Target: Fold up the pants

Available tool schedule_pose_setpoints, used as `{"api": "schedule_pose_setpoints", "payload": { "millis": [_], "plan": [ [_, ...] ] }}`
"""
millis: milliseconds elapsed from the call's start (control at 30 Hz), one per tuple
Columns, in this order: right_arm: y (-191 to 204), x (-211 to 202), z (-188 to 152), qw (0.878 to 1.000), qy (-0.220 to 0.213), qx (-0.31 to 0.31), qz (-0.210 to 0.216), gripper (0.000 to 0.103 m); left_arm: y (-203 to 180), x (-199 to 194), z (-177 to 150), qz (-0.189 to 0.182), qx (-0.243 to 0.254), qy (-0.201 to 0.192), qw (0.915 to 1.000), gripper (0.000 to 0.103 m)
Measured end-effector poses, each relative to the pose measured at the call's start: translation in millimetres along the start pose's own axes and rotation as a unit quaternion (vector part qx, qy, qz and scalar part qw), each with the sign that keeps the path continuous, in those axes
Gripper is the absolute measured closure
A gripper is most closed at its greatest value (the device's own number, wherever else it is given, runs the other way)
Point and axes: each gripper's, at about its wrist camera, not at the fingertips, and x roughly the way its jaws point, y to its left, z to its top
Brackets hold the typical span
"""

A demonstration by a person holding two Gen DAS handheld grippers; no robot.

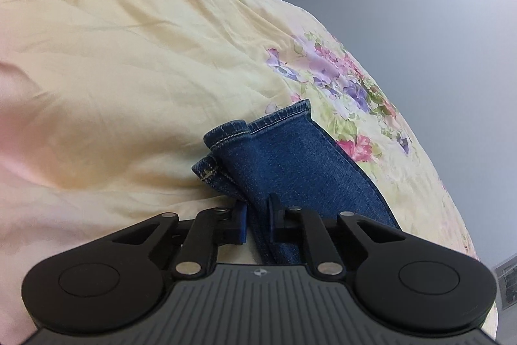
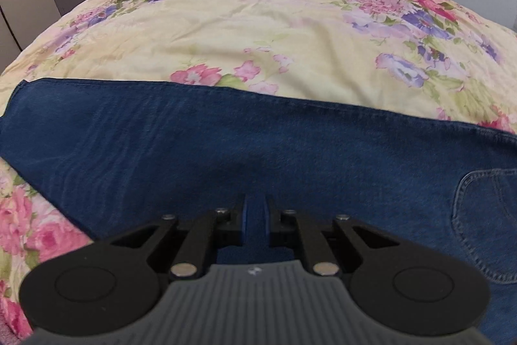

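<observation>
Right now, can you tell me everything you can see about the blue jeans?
The jeans are dark blue denim with pale stitching, lying on a flowery yellow bedspread. A stitched back pocket shows on the right. In the left view, the hemmed leg ends are bunched and lifted, with the left gripper shut on them. The right gripper is shut, low over the jeans.

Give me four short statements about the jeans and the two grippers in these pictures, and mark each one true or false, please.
1. The left gripper grips the jeans near the leg hems. True.
2. The jeans are black. False: they are blue denim.
3. The right gripper is wide open above the bedspread. False: its pads are shut, over the denim.
4. A stitched pocket shows in the right wrist view. True.
</observation>
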Motion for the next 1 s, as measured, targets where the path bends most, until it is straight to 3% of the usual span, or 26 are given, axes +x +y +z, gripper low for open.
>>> {"api": "schedule_pose_setpoints", "payload": {
  "millis": [267, 367, 500, 667, 867, 1000],
  "plan": [
    [26, 7, -46, 0.999, 0.031, -0.009, 0.001, 0.099, 0, 3, 1, 0.003, 0.009, 0.006, 0.9999, 0.091],
    [30, -1, -42, 0.999, 0.044, -0.013, -0.001, 0.099, -2, 3, 1, 0.005, 0.017, 0.006, 0.9998, 0.091],
    [43, -9, -19, 1.0, 0.014, -0.027, 0.008, 0.099, 0, 2, 2, -0.001, 0.006, 0.007, 1.0, 0.091],
    [67, 17, 7, 0.999, 0.001, -0.028, 0.025, 0.099, -6, -5, 4, -0.009, 0.012, -0.004, 0.9999, 0.094],
    [83, 52, 5, 0.999, 0.022, -0.028, 0.007, 0.103, -17, -9, 10, -0.013, 0.028, -0.011, 0.9995, 0.095],
    [81, 52, 2, 1.0, 0.028, -0.012, 0.003, 0.103, -28, -15, 15, -0.018, 0.039, -0.019, 0.9989, 0.095]
  ]
}}
